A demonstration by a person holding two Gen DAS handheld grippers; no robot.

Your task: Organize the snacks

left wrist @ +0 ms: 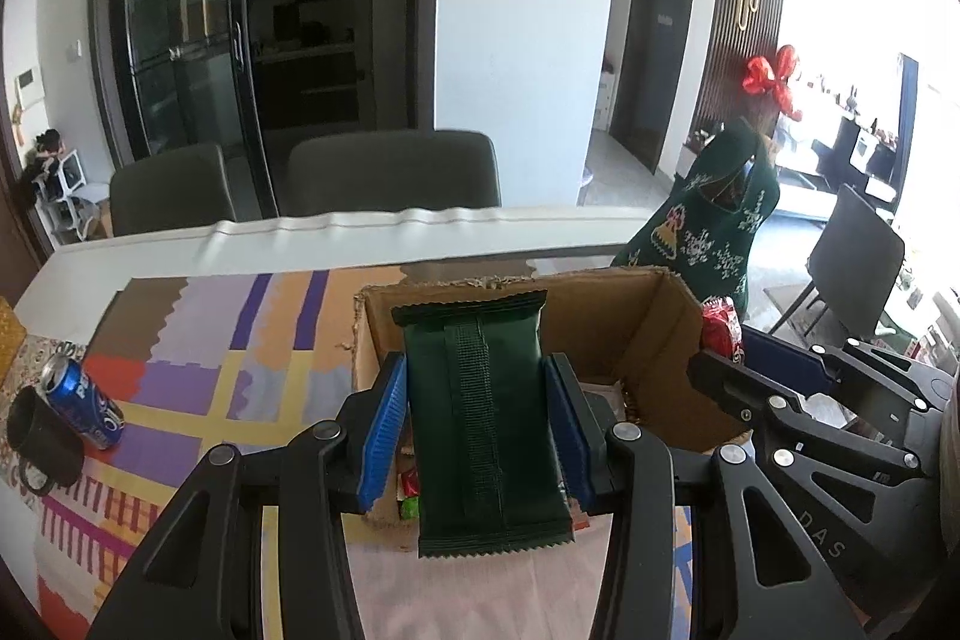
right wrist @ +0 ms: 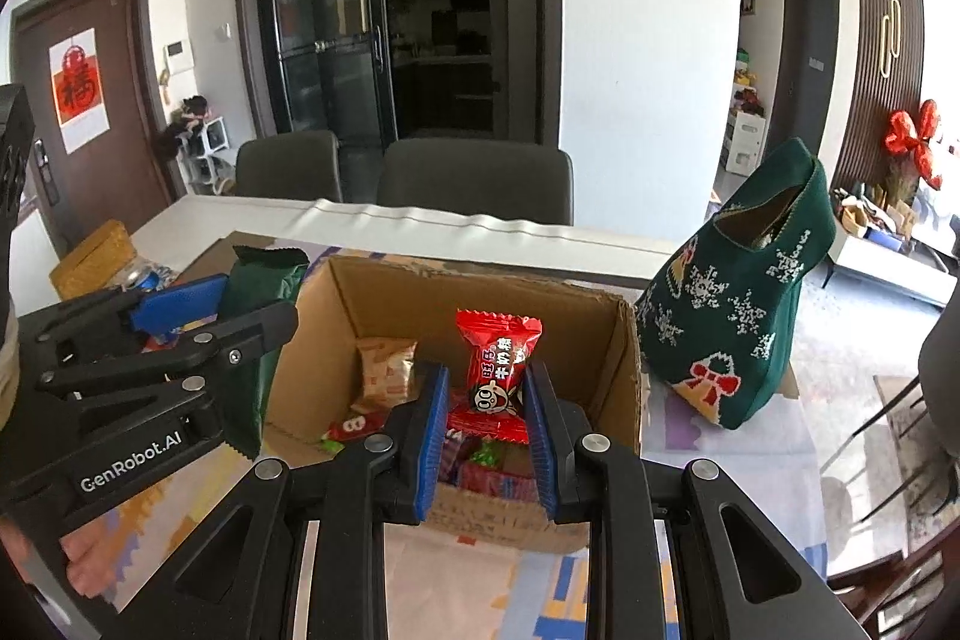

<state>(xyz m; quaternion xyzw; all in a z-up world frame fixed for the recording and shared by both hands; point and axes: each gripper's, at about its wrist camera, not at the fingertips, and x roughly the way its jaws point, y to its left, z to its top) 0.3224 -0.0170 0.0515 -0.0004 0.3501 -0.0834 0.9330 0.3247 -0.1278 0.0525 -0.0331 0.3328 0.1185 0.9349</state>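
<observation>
Where walls show | cardboard box (right wrist: 372,298) holds several, seemingly wrapped, snacks (right wrist: 384,370)

A dark green foil snack packet (left wrist: 480,424), a red candy wrapper (right wrist: 498,370), a brown cardboard box (right wrist: 618,358), and a green knitted stocking (right wrist: 744,316) bearing white snowflakes.

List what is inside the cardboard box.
The cardboard box holds a pale snack packet and small red and green sweets; the right gripper hides part of the bottom.
</observation>
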